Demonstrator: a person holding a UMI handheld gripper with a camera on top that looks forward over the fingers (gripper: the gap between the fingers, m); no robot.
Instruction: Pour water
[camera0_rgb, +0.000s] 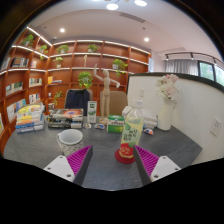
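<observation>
On the grey table (100, 165) a clear bottle (132, 128) with a green label stands upright just beyond my fingers, toward the right one. In front of it sits a small red cup (125, 154), close to the tip of my right finger (148, 160). My gripper (114, 156) is open; its magenta pads are spread wide and nothing lies between them. The left finger (80, 158) is well apart from both things.
A white bowl (70, 138) with a pink rim sits ahead on the left. Books (30, 118) are stacked at the table's left edge. A wooden figure (107, 90), small boxes (92, 110) and a white vase (165, 112) stand further back. Shelves line the wall.
</observation>
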